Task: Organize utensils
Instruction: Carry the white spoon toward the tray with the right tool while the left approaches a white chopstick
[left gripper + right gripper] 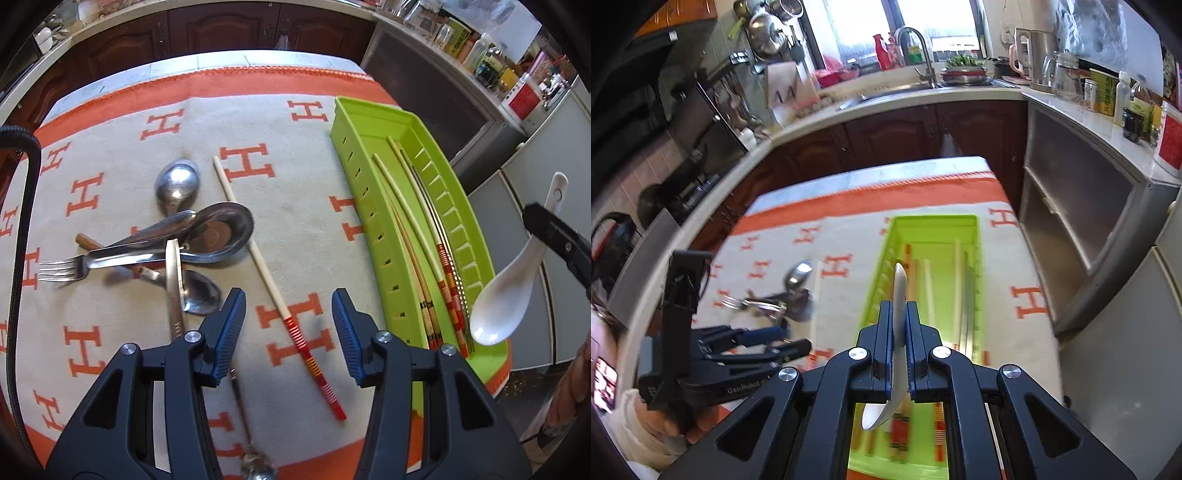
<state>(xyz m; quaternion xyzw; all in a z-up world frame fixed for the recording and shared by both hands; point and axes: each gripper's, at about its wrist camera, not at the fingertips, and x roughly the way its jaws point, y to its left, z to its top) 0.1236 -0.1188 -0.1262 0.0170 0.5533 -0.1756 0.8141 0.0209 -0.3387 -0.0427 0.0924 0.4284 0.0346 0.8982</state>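
1. Right gripper [899, 332]: jaws closed tight on the handle of a white ceramic spoon [898, 295], held in the air over the green tray [934, 221]. In the left wrist view the spoon's bowl hangs low and its handle points up, at the tray's right edge.
2. Left gripper [288, 332]: jaws apart, nothing between the pads. It sits above the cloth [314, 221], w/ a loose chopstick [258, 258] (pale shaft, red-striped end) lying on the cloth under the gap.
3. Green tray lies on the right side of the cloth. Inside: several chopsticks [413, 221] lengthwise, red-striped ends toward the camera; exact count hard to tell, prob. four or so.
4. Pile left of the loose chopstick: a steel spoon [177, 184], a big ladle-type spoon [221, 232], a fork [62, 271], a knife [173, 280], all overlapping. Another spoon bowl [203, 295] sits under the knife.
5. Cloth is beige w/ orange H marks & an orange border.
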